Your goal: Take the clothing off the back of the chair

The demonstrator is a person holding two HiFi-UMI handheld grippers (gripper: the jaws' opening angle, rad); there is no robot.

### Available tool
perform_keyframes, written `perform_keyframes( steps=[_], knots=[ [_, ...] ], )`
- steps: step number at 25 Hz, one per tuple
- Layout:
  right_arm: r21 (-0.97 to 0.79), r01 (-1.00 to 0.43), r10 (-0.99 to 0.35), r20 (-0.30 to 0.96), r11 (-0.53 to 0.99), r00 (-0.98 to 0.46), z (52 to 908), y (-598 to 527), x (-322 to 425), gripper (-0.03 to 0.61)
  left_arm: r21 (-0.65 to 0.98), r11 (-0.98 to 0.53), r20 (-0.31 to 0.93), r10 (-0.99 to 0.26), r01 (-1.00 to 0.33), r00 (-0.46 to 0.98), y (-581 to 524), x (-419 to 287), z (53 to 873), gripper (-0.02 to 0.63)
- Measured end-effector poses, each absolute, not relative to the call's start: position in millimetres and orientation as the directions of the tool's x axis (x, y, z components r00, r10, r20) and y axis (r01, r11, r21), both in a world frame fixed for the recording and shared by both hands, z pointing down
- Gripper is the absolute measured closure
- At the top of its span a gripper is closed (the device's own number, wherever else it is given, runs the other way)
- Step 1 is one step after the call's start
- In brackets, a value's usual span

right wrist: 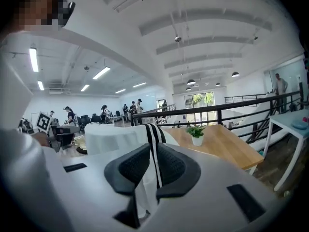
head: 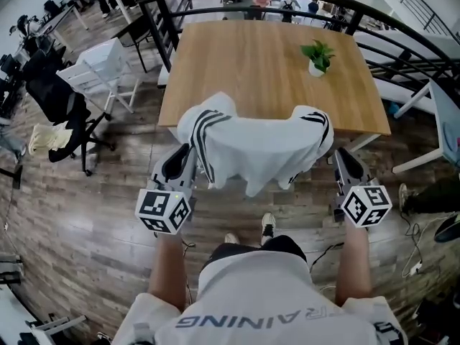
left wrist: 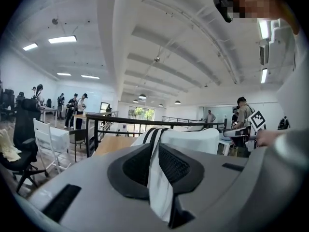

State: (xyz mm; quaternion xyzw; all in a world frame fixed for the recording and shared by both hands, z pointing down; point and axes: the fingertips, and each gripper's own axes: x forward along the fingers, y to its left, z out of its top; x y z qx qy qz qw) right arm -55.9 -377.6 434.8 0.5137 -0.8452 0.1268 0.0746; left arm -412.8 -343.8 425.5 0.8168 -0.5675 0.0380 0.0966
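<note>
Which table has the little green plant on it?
The big wooden table right behind the white striped shirt; its plant stands toward the far right. The white side table has none.

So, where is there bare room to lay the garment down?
The wooden table is bare everywhere left of and nearer than the potted plant. Its near edge is crowded by the draped garment.

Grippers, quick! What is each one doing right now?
Left gripper: fingers closed on the white striped clothing.
Right gripper: fingers closed on the same clothing.
</note>
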Motion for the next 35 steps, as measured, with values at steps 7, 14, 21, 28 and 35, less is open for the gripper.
perform_keyframes(
  steps=[7, 14, 21, 28, 35],
  knots=[
    [-0.011, -0.855, -0.793, 0.367, 0.519, -0.486, 454.1, -422.9, -52.6, 0.434, 0.090, -0.360, 0.273, -0.888, -0.929, 0.370, -373.9, -414.5, 451.8, 0.406],
    [-0.020, -0.797, -0.709, 0.445, 0.604, -0.548, 478.6, -451.0, -64.1, 0.400, 0.125, -0.442, 0.304, -0.835, -0.888, 0.459, -401.9, -405.5, 467.4, 0.356],
    [0.021, -0.791, -0.712, 0.449, 0.612, -0.539, 485.2, -457.9, -72.7, 0.475, 0.121, -0.428, 0.311, -0.841, -0.896, 0.443, -413.5, -403.2, 469.1, 0.483],
    [0.011, -0.834, -0.762, 0.413, 0.552, -0.499, 479.4, -445.9, -67.6, 0.548, 0.112, -0.412, 0.284, -0.859, -0.904, 0.427, -402.2, -404.2, 465.1, 0.555],
    [-0.009, -0.897, -0.848, 0.320, 0.443, -0.422, 454.8, -425.1, -57.4, 0.549, 0.096, -0.413, 0.217, -0.879, -0.905, 0.424, -382.2, -413.2, 437.9, 0.560]
  ],
)
